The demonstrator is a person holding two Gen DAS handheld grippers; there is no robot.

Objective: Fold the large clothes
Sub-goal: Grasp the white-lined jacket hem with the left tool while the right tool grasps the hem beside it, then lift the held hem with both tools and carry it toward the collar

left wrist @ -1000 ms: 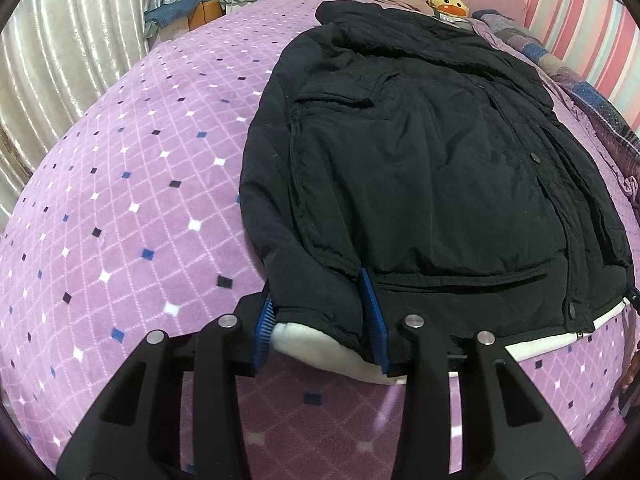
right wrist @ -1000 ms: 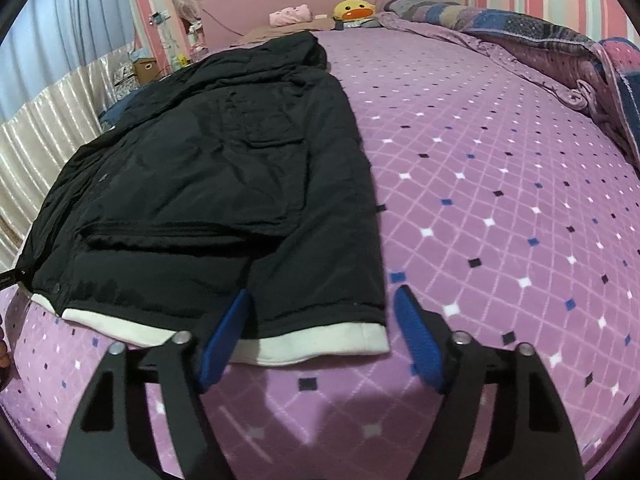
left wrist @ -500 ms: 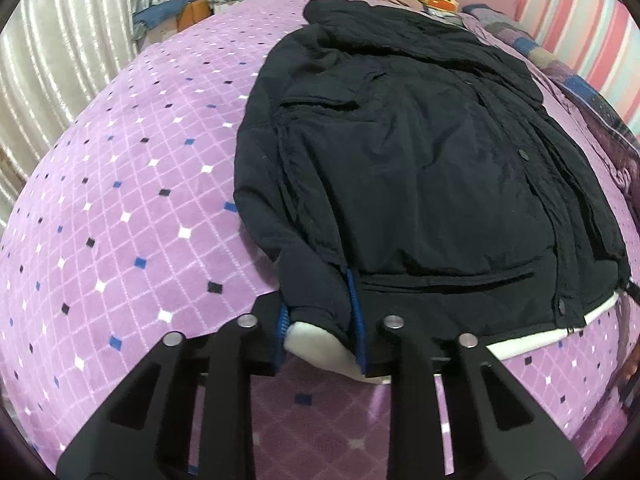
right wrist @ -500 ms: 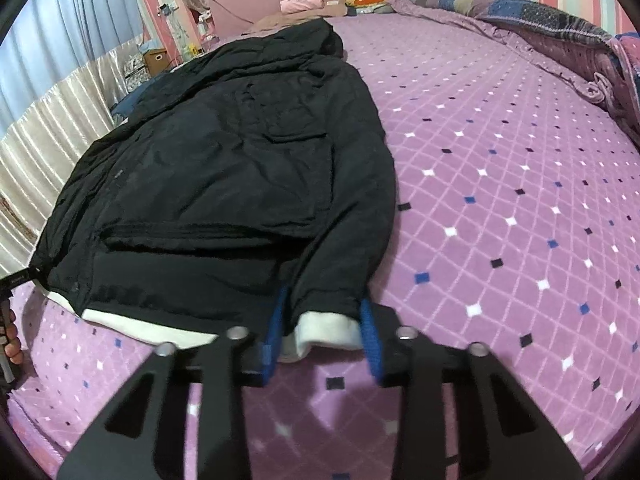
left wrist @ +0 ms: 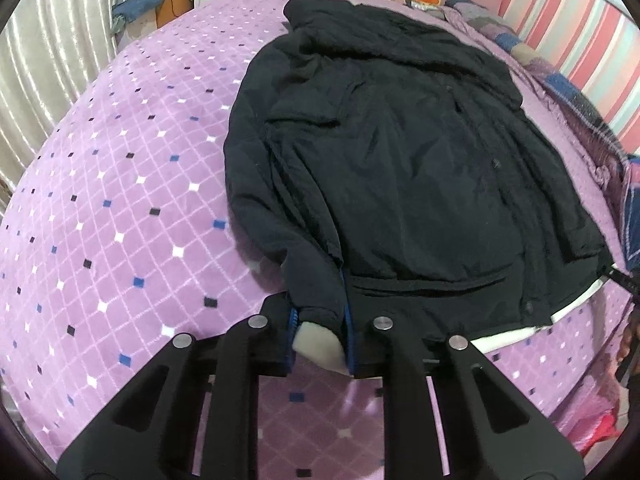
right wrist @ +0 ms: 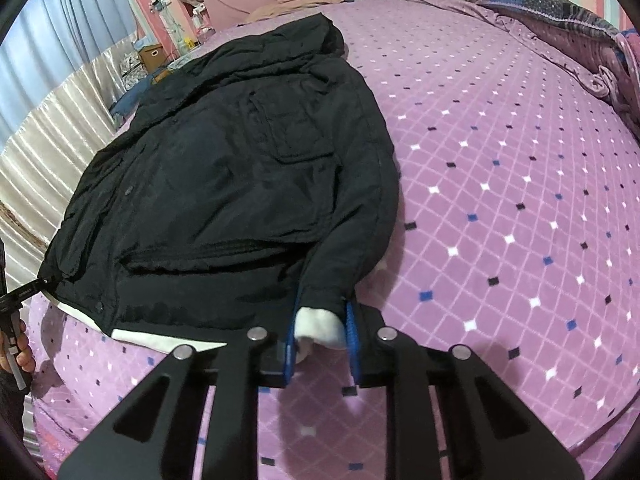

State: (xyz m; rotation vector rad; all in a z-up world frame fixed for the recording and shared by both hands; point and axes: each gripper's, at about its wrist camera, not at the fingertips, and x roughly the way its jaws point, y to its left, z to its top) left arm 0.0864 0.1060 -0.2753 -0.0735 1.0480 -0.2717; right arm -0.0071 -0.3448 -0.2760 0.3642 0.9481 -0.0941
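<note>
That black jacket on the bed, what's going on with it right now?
A person is starting to fold it with two handheld grippers. The jacket lies spread face up on the purple bedspread. The left gripper is shut on the cuff of one sleeve, and the right gripper is shut on the other cuff. Both cuffs look slightly raised at the near edge of the bed, but neither sleeve has been folded across the body yet.

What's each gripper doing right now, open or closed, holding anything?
Left gripper: closed on the jacket's left sleeve cuff.
Right gripper: closed on the right sleeve cuff.
</note>
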